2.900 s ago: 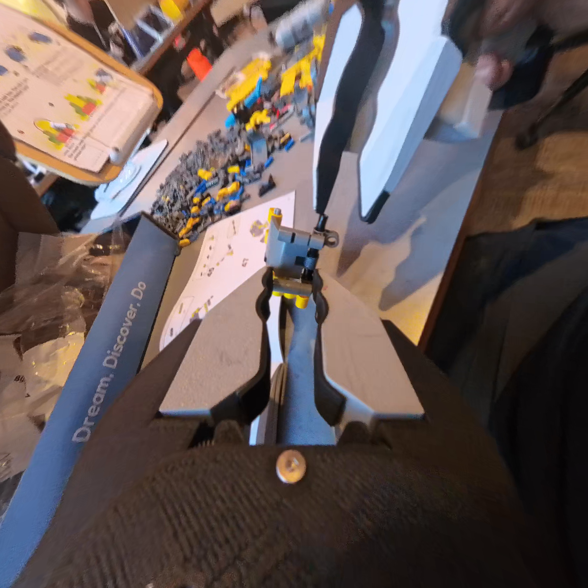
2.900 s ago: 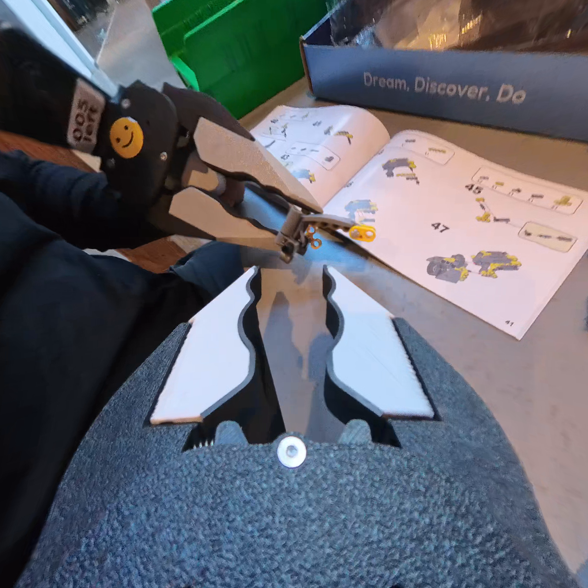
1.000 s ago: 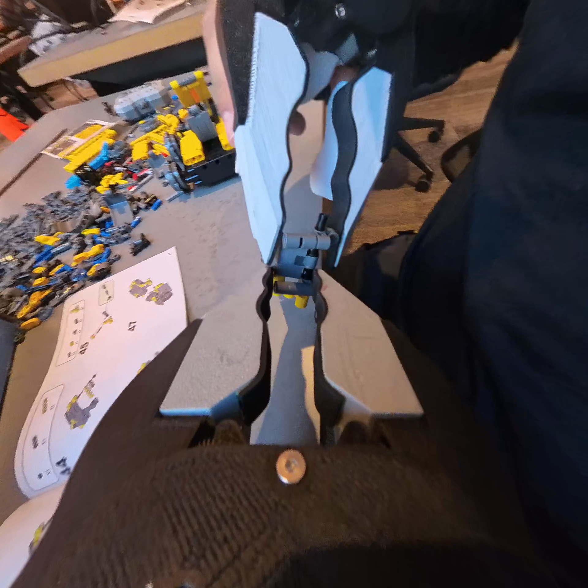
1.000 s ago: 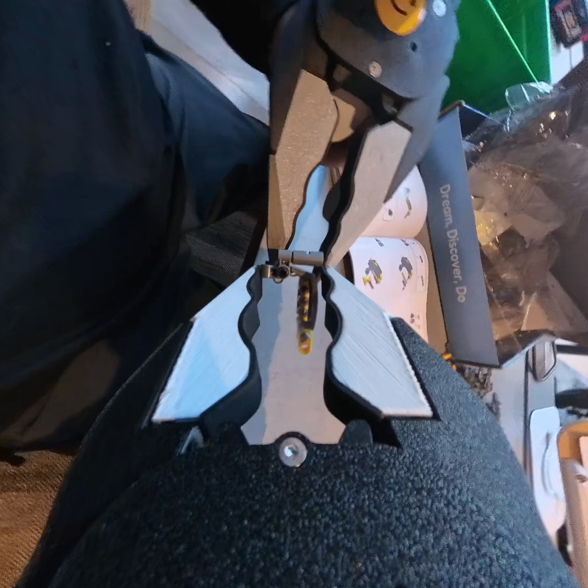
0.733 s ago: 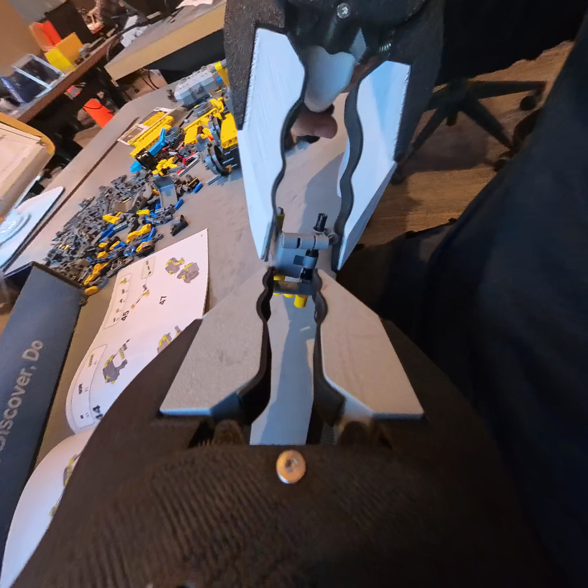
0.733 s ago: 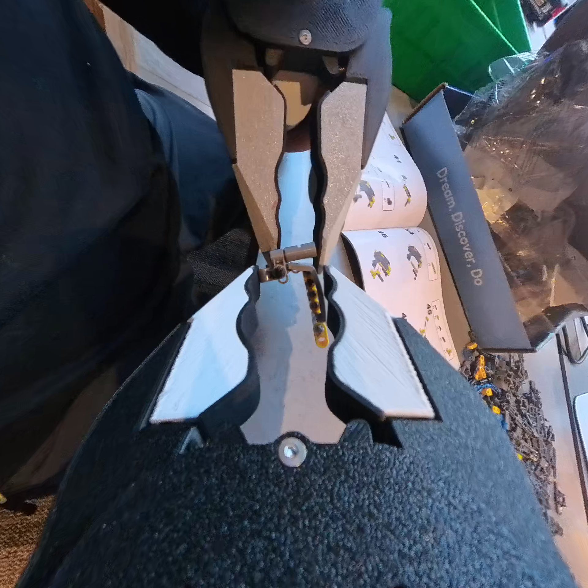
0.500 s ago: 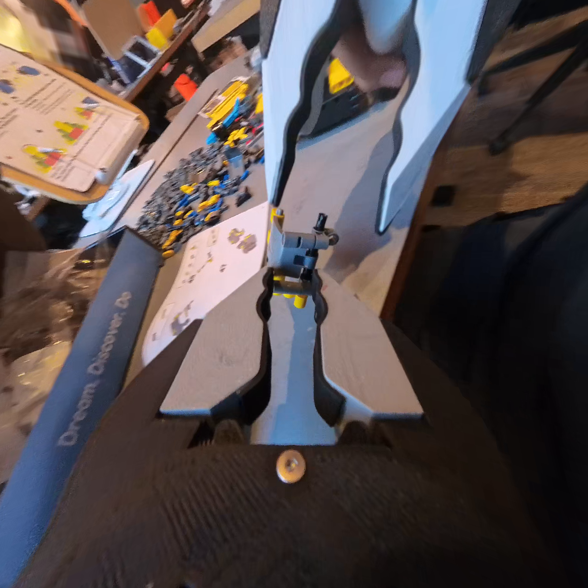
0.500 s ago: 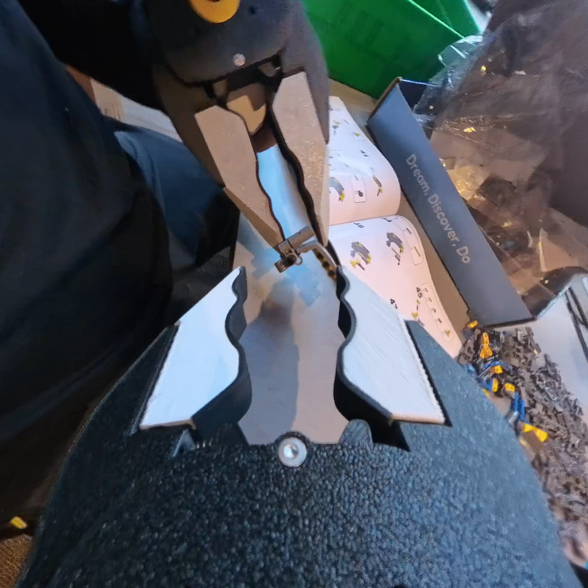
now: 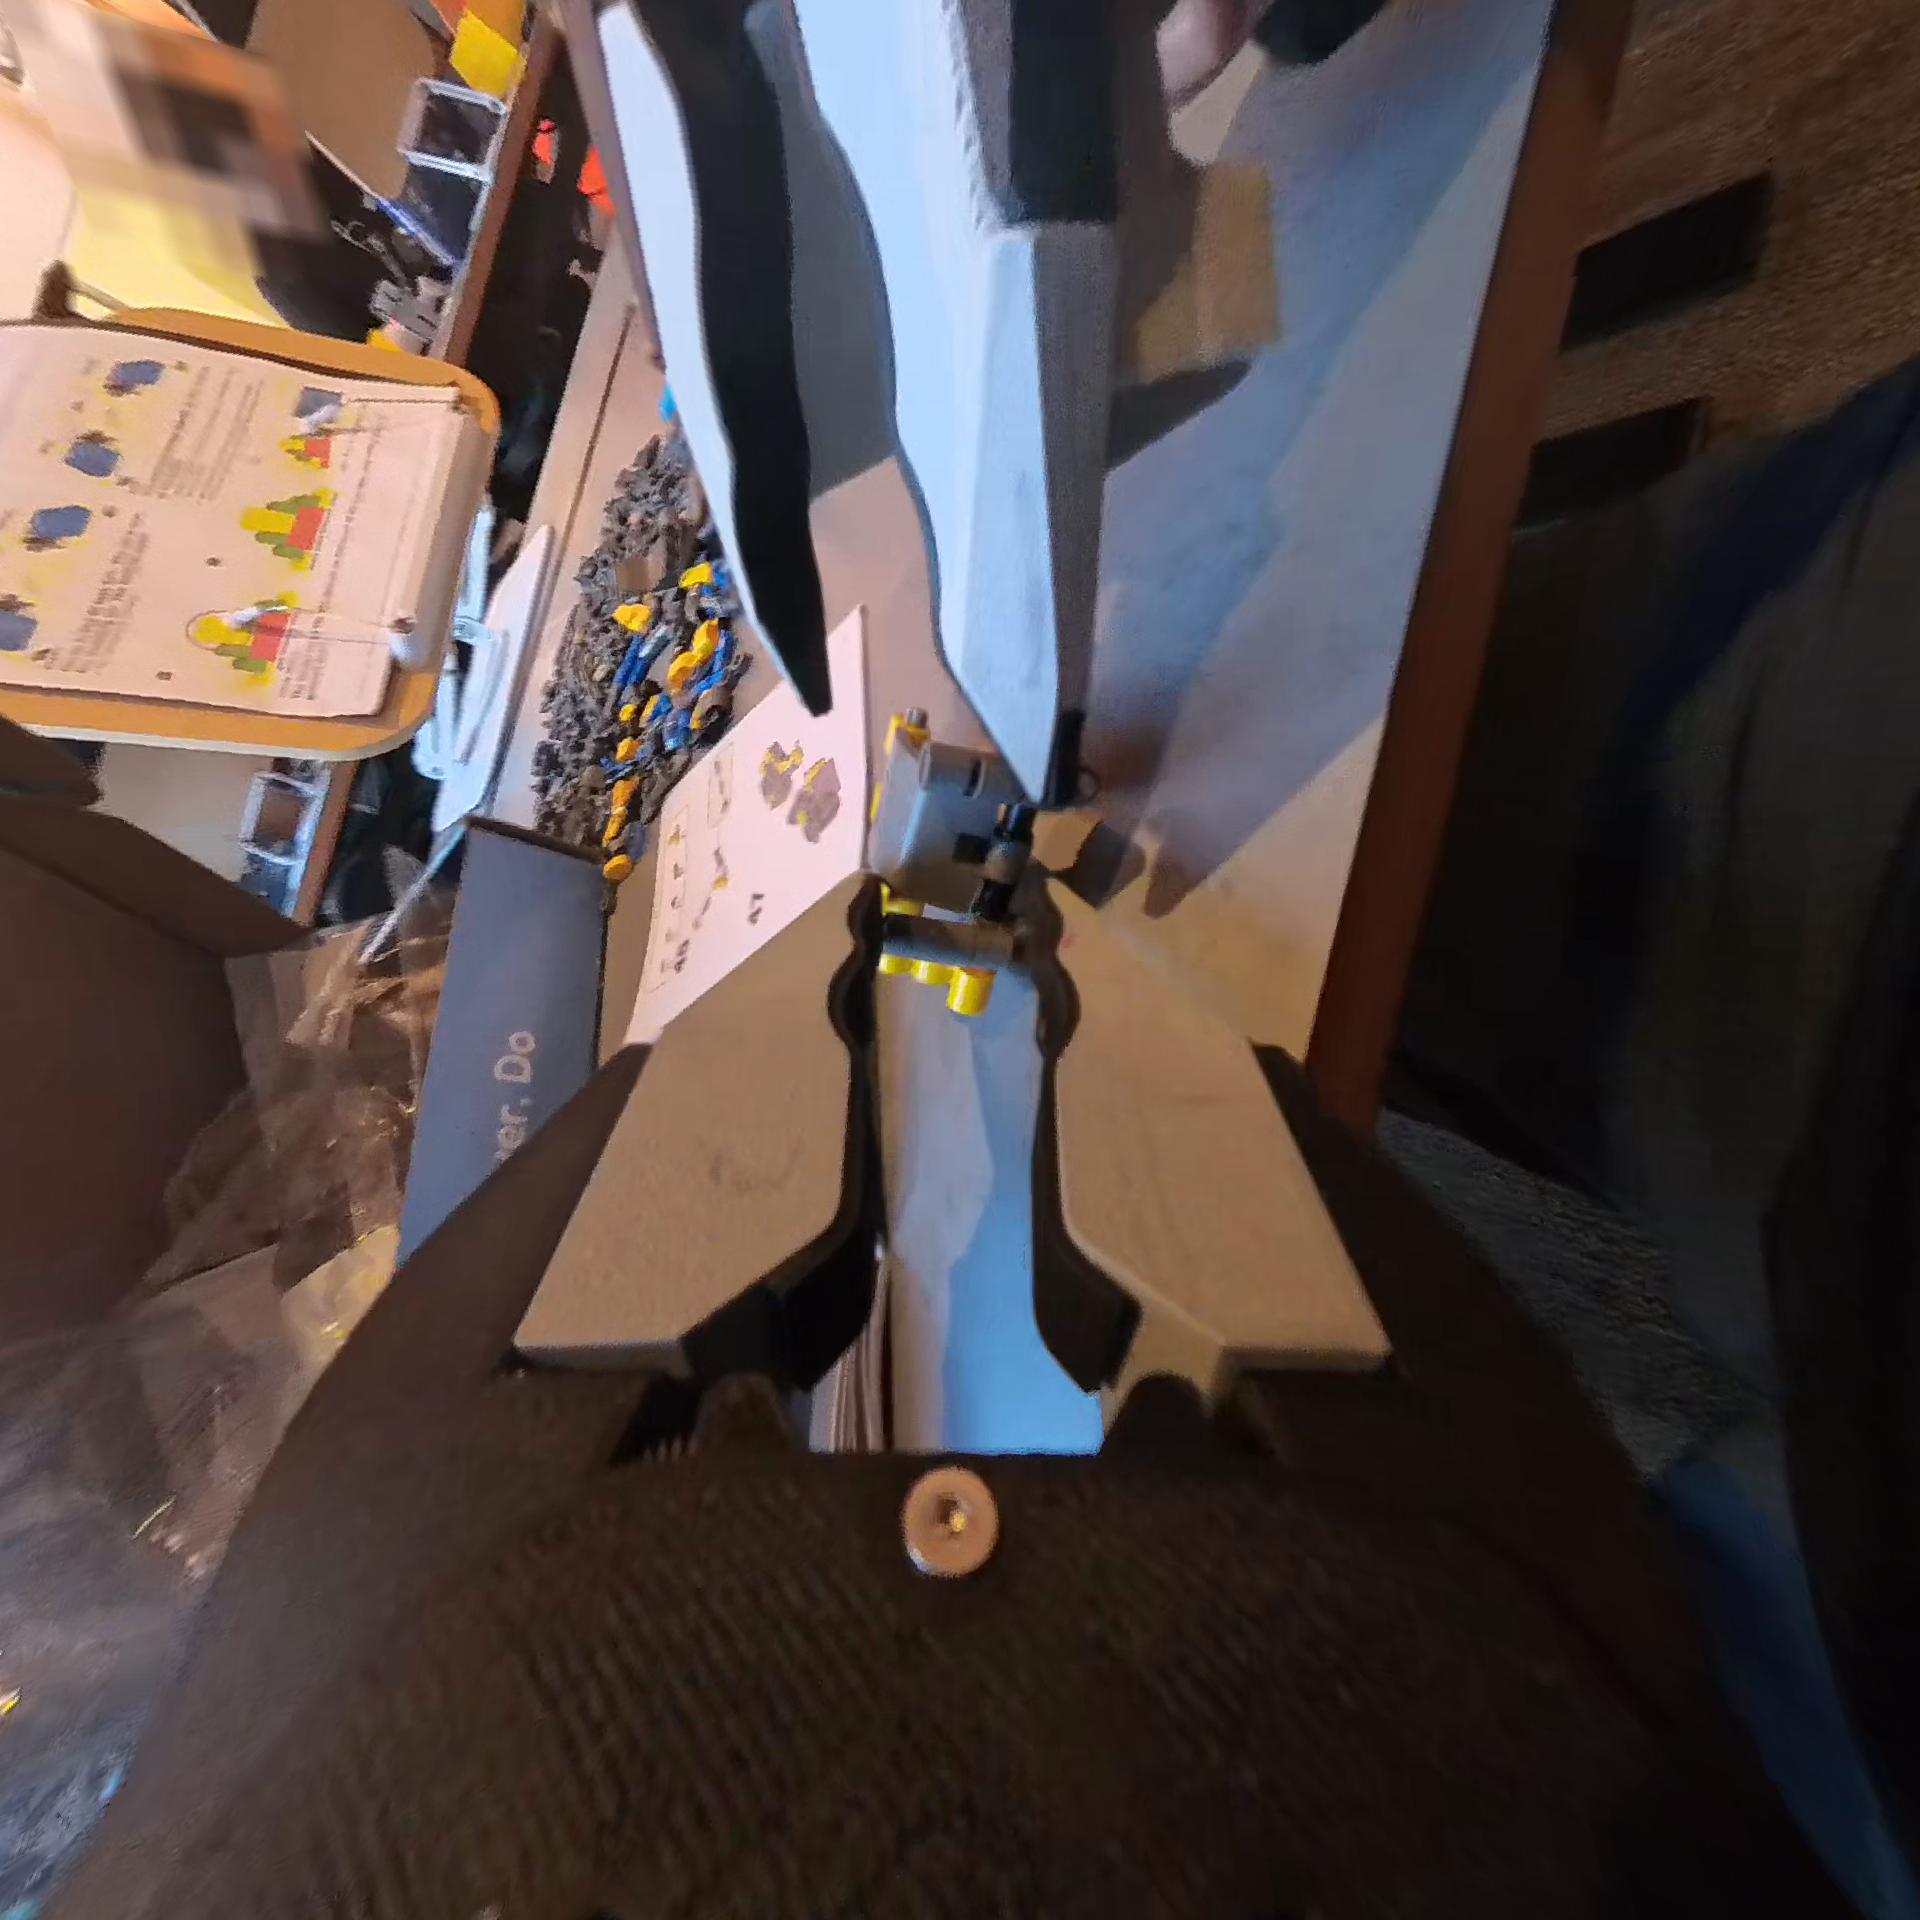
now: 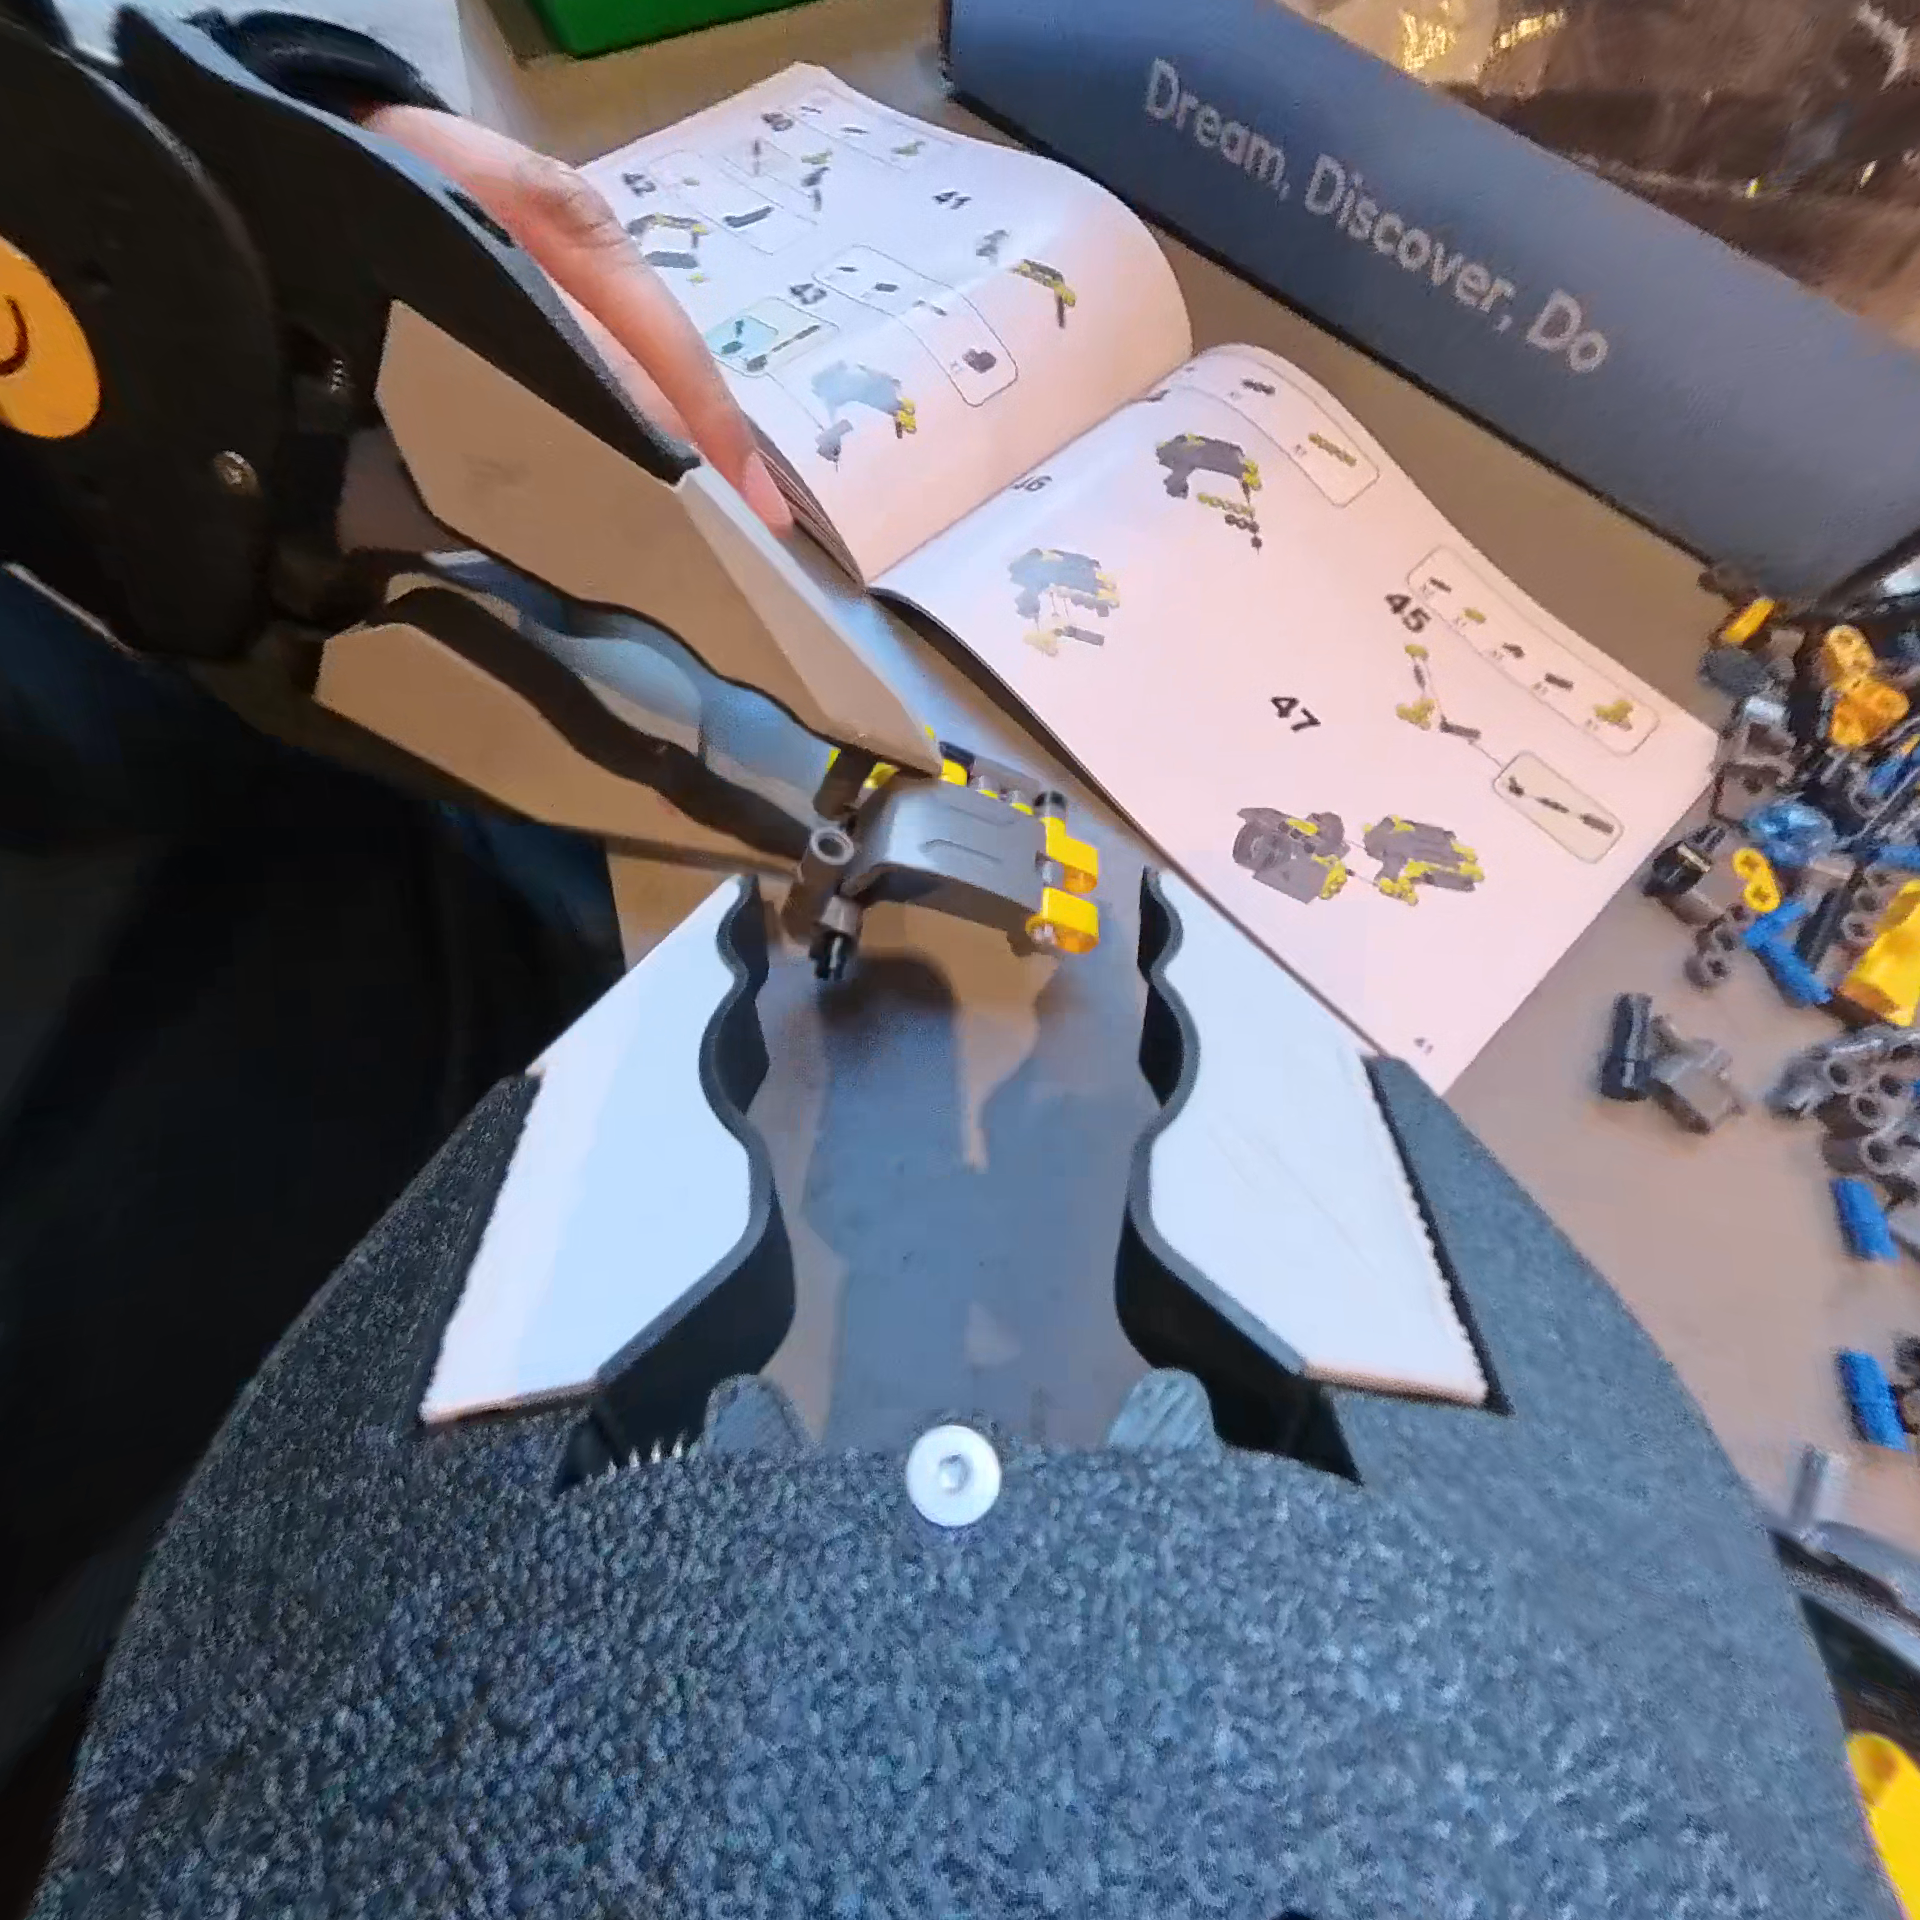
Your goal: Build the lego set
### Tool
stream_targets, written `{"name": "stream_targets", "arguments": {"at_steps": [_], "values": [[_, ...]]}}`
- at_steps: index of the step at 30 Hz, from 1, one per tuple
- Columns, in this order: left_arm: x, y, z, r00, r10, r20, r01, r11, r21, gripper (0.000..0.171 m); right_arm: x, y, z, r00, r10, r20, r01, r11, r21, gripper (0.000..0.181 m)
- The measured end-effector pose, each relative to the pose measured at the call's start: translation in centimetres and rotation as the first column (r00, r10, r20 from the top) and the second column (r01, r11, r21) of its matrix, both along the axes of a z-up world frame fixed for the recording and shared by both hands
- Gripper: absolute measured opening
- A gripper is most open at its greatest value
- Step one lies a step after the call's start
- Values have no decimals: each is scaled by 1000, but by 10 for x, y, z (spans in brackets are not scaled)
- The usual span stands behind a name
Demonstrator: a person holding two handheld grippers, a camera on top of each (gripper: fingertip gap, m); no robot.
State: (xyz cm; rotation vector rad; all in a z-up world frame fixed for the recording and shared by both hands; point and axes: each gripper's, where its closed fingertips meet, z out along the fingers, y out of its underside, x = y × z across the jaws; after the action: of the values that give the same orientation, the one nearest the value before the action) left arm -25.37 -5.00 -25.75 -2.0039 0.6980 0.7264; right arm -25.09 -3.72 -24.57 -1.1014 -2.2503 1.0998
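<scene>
My left gripper [image 9: 951, 920] is shut on a small grey and yellow brick assembly [image 9: 935, 821] and holds it above the grey table. In the right wrist view the left gripper [image 10: 868, 795] comes in from the left with the assembly [image 10: 956, 852] at its tips. My right gripper [image 10: 945, 914] is open and empty, its white fingers on either side just short of the assembly. In the left wrist view the right gripper [image 9: 920, 727] hangs from above. One white finger [image 9: 987, 468] reaches down to the assembly's black pin [image 9: 1065, 753].
An open instruction booklet [image 10: 1247, 644] lies on the table [image 10: 1662, 1195] behind the assembly. A dark grey box [image 10: 1455, 281] stands beyond it. Loose grey, blue and yellow bricks [image 10: 1829, 831] lie at the right. A clipboard [image 9: 208, 530] and plastic bags [image 9: 208, 1195] are at the left. Both grippers' tips are close together, under 4 cm apart.
My right gripper has opened wider and drawn back from the assembly, which it was closing around a second ago. Both grippers have swung round towards the booklet. The left stays shut.
</scene>
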Motion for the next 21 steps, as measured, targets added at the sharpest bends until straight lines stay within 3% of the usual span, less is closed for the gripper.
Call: {"name": "stream_targets", "arguments": {"at_steps": [7, 21], "values": [[10, 6, -2, 991, -37, 130, 44, 998, -49, 38, -1, 4, -23, 995, -24, 101, 22, 1000, 18, 54], [9, -32, 19, 920, 42, 391, -61, 998, 35, 46, 5, 2, -13, 998, -32, 62, 35, 998, -53, 58]]}}
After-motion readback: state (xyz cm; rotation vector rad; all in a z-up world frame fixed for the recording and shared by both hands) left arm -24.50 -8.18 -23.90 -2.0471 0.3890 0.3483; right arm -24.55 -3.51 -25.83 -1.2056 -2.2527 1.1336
